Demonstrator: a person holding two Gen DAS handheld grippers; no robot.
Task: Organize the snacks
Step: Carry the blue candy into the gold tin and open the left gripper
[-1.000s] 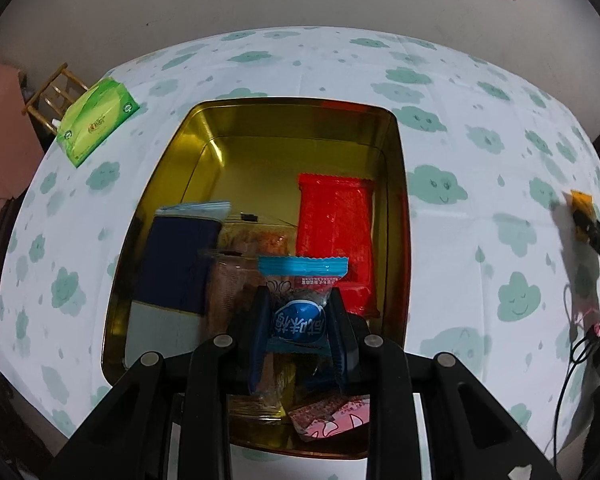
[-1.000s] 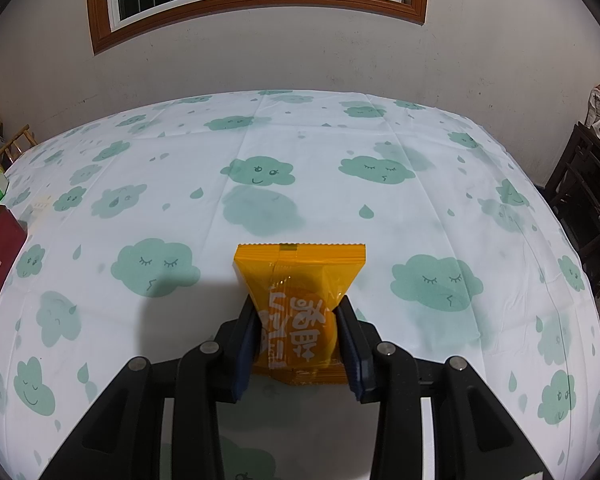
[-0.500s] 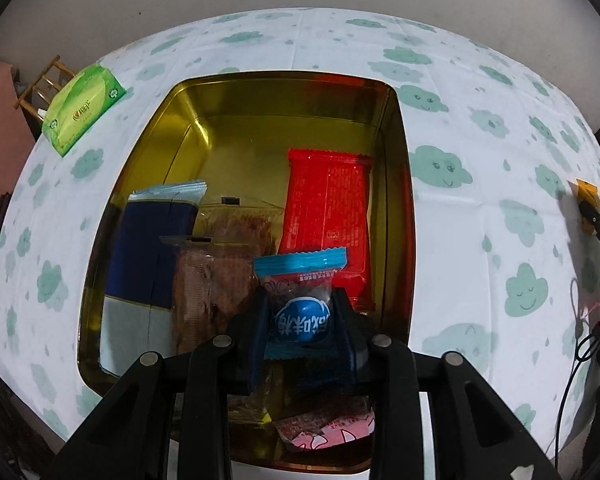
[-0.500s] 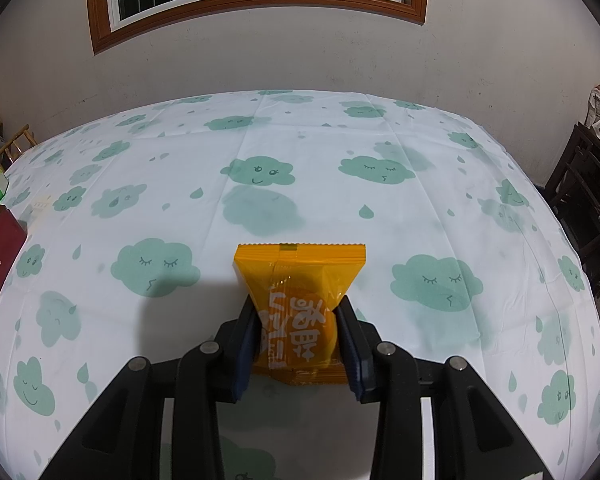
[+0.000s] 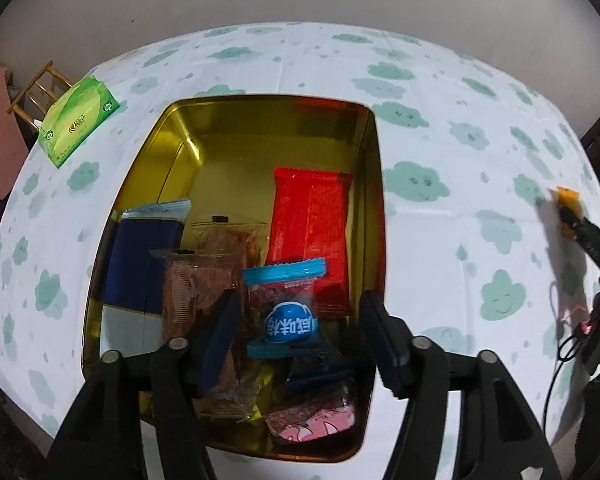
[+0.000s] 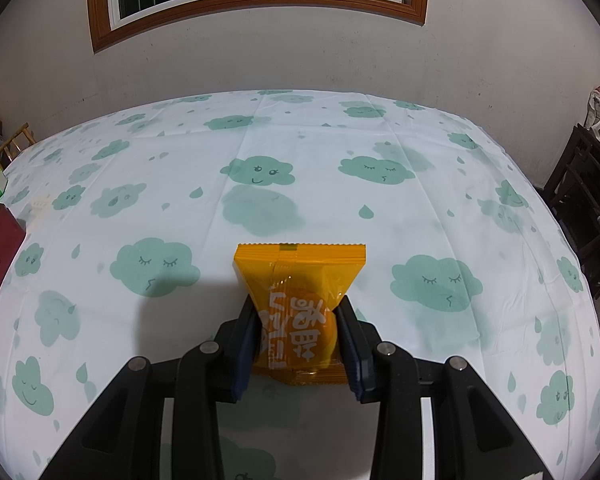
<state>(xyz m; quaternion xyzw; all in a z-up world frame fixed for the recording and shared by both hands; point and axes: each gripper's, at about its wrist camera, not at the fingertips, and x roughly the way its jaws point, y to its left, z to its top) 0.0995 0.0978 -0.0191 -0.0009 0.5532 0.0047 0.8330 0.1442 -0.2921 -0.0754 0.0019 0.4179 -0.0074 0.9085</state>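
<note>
the left gripper (image 5: 296,332) is spread wide over the gold tin (image 5: 370,184), its fingers apart from the blue snack packet (image 5: 286,312) that lies inside on other snacks. the right gripper (image 6: 298,338) is clamped on the orange snack packet (image 6: 298,312), over the cloud tablecloth (image 6: 380,216).

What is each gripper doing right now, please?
Left gripper: open, above the blue snack packet in the gold tin.
Right gripper: shut on the orange snack packet.
</note>
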